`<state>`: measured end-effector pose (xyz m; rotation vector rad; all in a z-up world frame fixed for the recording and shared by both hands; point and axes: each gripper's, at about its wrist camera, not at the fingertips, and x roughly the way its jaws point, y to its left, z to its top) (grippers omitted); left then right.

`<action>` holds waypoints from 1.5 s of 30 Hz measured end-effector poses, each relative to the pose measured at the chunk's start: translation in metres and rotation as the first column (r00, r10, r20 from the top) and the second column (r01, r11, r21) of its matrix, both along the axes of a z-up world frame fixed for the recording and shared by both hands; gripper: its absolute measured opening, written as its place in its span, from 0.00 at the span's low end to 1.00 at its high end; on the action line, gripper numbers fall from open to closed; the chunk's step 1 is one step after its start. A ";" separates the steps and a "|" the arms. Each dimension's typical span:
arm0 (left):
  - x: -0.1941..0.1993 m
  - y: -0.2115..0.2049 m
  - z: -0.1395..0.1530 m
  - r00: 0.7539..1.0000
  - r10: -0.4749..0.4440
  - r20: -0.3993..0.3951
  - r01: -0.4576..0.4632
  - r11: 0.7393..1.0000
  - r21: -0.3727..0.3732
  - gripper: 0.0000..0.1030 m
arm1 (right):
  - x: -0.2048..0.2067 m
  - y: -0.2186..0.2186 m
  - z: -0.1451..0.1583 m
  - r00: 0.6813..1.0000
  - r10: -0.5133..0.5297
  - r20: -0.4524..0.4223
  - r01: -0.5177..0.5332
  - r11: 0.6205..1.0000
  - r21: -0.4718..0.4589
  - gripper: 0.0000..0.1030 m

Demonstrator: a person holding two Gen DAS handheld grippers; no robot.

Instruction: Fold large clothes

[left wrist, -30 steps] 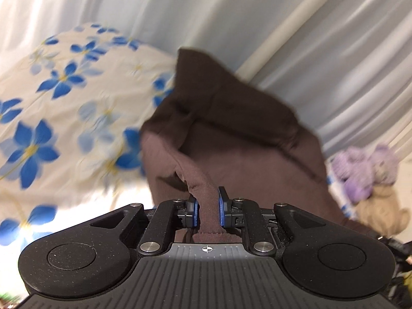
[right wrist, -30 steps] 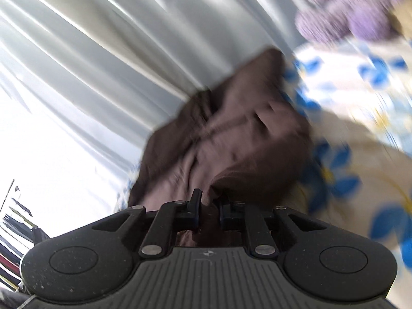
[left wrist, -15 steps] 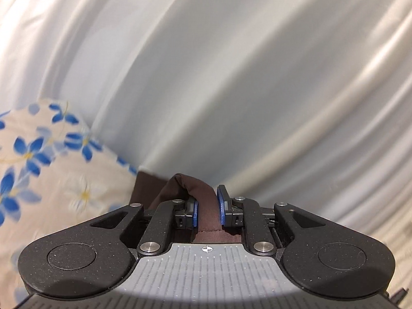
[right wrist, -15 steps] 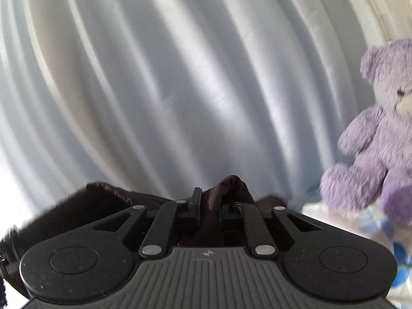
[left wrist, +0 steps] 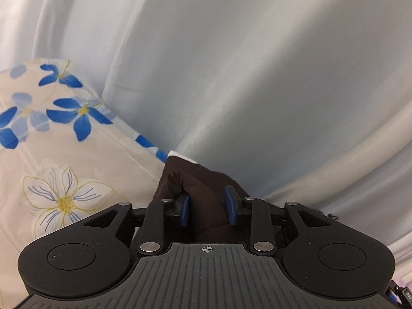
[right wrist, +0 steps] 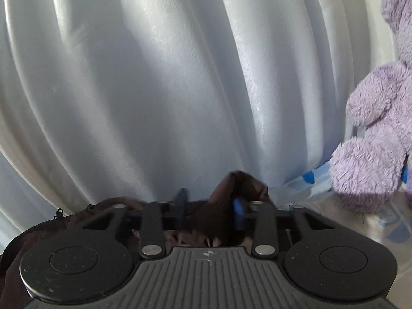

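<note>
By the curtain, both hand-held grippers released, garment laid down; next, regrasp for another fold.

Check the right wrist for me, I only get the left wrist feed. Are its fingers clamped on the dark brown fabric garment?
Observer: No. The right gripper has its fingers apart; the dark brown fabric garment pokes up loose between them, nearer the right-hand finger.
Operator: Anything near it?
Observer: A fluffy purple plush teddy bear sits at the right of that view, apart from the garment.
Operator: Rest of the cloth?
Observer: It bunches out left of the gripper, low against the pale draped curtain.
</note>
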<state>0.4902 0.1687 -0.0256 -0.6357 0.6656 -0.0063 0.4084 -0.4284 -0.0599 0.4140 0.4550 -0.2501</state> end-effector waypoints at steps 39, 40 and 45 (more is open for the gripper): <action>0.063 -0.122 -0.038 0.983 -0.185 -0.008 0.147 0.755 0.640 0.93 | 0.100 0.067 -0.087 0.956 0.248 -0.156 -0.268 0.955 -0.129 0.13; 0.064 -0.123 -0.040 0.983 -0.185 -0.010 0.147 0.747 0.648 0.93 | 0.102 0.066 -0.091 0.956 0.248 -0.159 -0.268 0.956 -0.117 0.13; 0.064 -0.120 -0.043 0.982 -0.190 -0.013 0.157 0.767 0.623 0.95 | 0.090 0.063 -0.088 0.956 0.259 -0.139 -0.270 0.960 -0.071 0.13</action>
